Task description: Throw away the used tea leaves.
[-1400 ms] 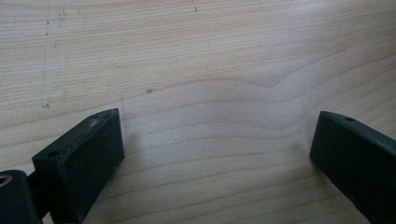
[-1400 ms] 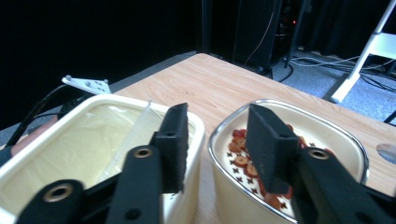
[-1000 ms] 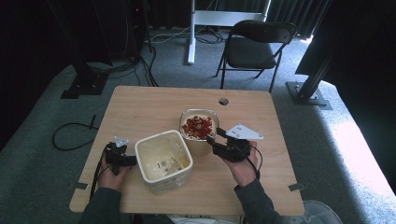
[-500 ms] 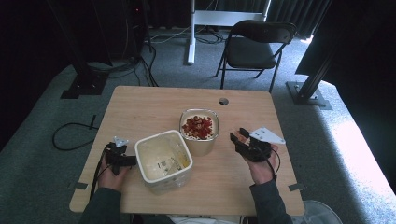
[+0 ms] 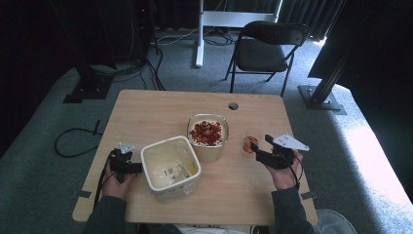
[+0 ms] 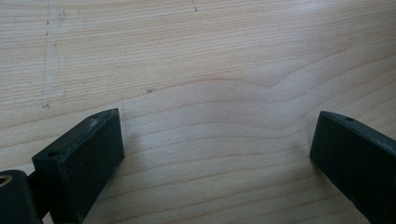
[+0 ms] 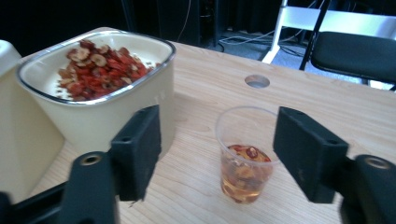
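The right gripper (image 7: 217, 154), jaws just spread, frames the clear cup (image 7: 245, 154) of dried fruit at centre-right of the counter (image 5: 160, 107), seemingly to grasp it, while the left gripper (image 5: 130, 167), jaws wide and empty, rests beside the emptied tub (image 5: 170, 168).

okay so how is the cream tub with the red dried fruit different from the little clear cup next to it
The cream tub is opaque with squarish, rounded corners; the clear cup is see-through and round. The tub is far bigger than the cup. The tub is heaped near its rim with dry red fruit pieces, while the cup holds a few pieces in amber liquid, well under half full. Both stand upright and uncovered on the wooden table, apart from each other.
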A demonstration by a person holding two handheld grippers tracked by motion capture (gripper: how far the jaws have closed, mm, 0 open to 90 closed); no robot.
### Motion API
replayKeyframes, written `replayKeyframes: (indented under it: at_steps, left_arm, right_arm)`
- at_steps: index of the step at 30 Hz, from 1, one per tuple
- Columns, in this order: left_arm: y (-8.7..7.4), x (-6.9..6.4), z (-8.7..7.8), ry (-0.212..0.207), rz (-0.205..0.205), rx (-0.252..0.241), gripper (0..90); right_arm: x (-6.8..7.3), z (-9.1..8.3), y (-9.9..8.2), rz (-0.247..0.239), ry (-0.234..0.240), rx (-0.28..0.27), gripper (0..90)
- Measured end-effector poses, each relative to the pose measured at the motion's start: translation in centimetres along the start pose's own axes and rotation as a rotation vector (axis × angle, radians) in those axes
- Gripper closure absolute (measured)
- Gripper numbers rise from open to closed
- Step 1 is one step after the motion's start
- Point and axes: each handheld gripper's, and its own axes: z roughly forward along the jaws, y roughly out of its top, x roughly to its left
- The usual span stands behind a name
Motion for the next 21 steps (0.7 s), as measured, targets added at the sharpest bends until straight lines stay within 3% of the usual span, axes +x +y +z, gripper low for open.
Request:
replayKeyframes:
  at_steps: [14, 21]
  left_arm:
    - [0.0, 0.0, 0.0, 0.001, 0.0, 0.001, 3.3]
    - [0.0, 0.0, 0.0, 0.001, 0.0, 0.0, 3.3]
  right_arm:
    - [-2.8, 4.2, -3.1, 0.041, -0.032, 0.035, 16.6]
    - [-3.6, 6.1, -3.8, 0.033, -0.034, 0.031, 13.3]
